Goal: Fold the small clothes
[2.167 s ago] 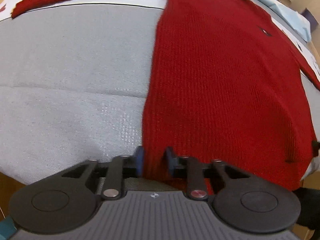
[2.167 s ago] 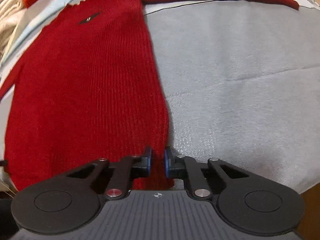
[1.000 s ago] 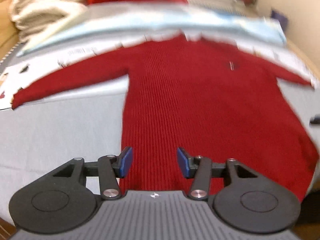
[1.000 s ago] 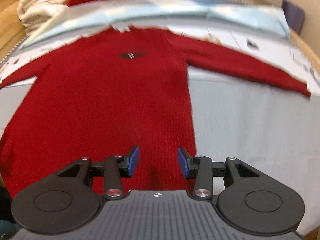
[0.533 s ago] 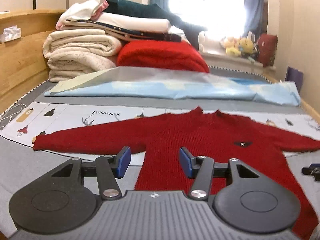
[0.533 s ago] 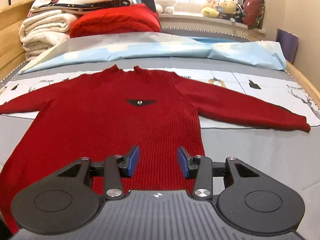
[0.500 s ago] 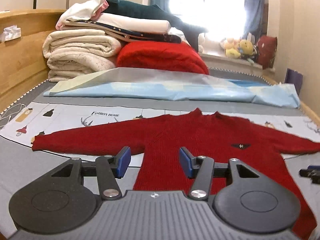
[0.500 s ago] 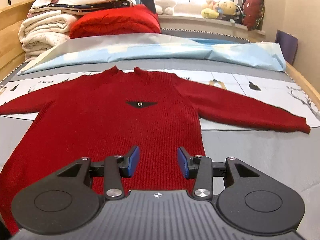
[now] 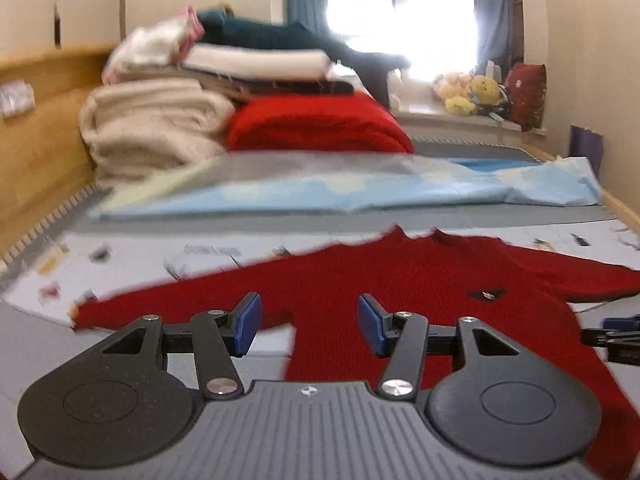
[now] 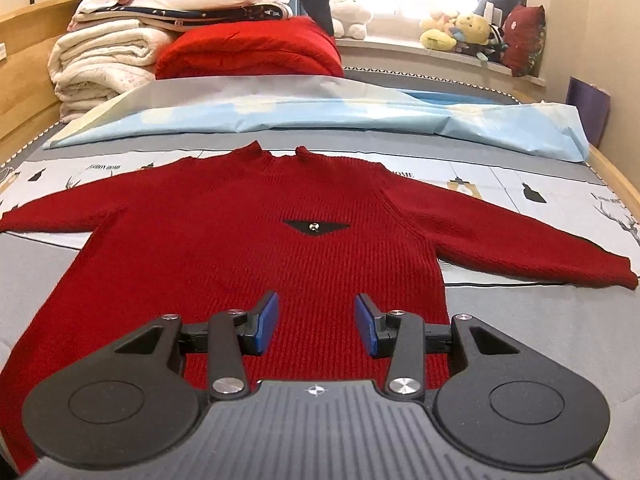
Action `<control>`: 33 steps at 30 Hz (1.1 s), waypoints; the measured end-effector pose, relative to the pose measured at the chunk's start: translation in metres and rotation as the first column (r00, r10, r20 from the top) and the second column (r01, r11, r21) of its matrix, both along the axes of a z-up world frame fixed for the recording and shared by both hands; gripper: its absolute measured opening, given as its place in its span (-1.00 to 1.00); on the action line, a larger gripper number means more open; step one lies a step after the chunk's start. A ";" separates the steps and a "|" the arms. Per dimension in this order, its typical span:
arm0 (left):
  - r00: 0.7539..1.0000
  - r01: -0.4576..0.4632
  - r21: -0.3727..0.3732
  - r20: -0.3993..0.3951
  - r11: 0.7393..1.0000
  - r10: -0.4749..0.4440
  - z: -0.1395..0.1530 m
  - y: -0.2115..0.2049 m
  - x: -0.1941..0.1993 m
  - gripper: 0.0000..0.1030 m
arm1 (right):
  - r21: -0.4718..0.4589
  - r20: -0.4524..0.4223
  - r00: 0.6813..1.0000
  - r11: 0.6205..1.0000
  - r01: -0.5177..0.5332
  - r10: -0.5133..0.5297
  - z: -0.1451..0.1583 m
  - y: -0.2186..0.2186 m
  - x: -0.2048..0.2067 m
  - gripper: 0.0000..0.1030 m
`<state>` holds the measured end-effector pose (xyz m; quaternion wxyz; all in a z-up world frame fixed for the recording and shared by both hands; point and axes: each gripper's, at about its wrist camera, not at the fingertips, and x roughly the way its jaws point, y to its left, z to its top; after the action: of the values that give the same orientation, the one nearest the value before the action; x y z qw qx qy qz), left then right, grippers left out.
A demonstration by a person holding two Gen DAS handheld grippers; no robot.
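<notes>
Two grippers are mine, one per hand, and both stand with jaws spread and nothing between the blue pads. My left gripper [image 9: 310, 322] fills the lower centre of the left wrist view; my right gripper [image 10: 316, 322] fills the lower centre of the right wrist view. Neither touches cloth.

The red ribbed knit sweater [image 10: 256, 248] lies flat and face up on the grey bed sheet [image 10: 540, 328], neck toward the top of the frame, hem toward the bottom. In the right wrist view its body occupies the centre, one sleeve runs to the left edge of the frame, and the other sleeve runs to a cuff at the right, mid height. A small black chest patch with a metal stud [image 10: 316, 226] sits at frame centre. The shoulders and sleeves rest on a white printed cloth with small dark figures [image 10: 520, 188].

The left wrist view is motion-blurred. There the sweater [image 9: 400, 292] spreads across the centre and right, with one sleeve ending at the left, mid height. The tip of my right gripper [image 9: 616, 330] shows at the right edge of that frame, just above the sweater's side.

Above the sweater in the frame lies a pale blue sheet [image 10: 320, 116]. Behind it, upper left, stand a stack of cream folded blankets [image 10: 100, 64] and a red folded blanket [image 10: 252, 52]. Plush toys [image 10: 456, 30] line the windowsill at upper right.
</notes>
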<state>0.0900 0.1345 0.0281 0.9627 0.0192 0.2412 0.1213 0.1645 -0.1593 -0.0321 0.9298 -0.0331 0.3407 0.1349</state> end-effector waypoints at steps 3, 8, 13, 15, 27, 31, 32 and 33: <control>1.000 0.008 -0.017 0.004 1.000 -0.008 0.019 0.013 0.012 0.14 | 0.037 0.002 1.000 0.999 0.015 -0.016 0.004 0.001 0.003 -0.14; 0.994 0.023 -0.010 0.106 1.000 -0.022 0.071 0.032 0.048 0.09 | 0.101 -0.022 1.000 0.995 -0.001 0.003 0.011 0.004 0.006 -0.14; 0.990 0.040 0.046 0.132 0.998 -0.046 0.078 0.042 0.091 -0.15 | 0.093 -0.007 1.000 0.996 -0.009 0.010 0.016 0.003 0.008 -0.15; 0.993 0.021 0.031 0.116 0.999 -0.024 0.066 0.046 0.103 -0.23 | 0.103 -0.005 1.000 0.995 0.004 -0.003 0.017 -0.001 0.009 -0.15; 0.998 -0.039 -0.134 -0.055 0.990 0.031 0.010 0.059 0.154 -0.51 | 0.249 -0.050 0.998 0.968 0.040 -0.029 0.078 -0.004 0.048 -0.42; 0.994 -0.080 -0.128 -0.082 0.989 0.070 -0.002 0.072 0.159 -0.51 | 0.333 0.033 0.999 0.943 0.020 -0.033 0.112 0.015 0.076 -0.28; 0.993 -0.091 -0.131 -0.088 0.987 0.080 -0.005 0.076 0.159 -0.51 | 0.340 0.057 0.998 0.941 0.003 -0.024 0.116 0.021 0.082 -0.26; 0.991 -0.103 -0.138 -0.099 0.985 0.090 -0.010 0.081 0.159 -0.51 | 0.340 0.078 0.997 0.940 -0.011 -0.017 0.117 0.026 0.087 -0.25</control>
<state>0.2486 0.2158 0.0179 0.9424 -0.0559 0.2941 0.1493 0.2517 -0.1331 0.0851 0.9346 0.1232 0.2752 0.1890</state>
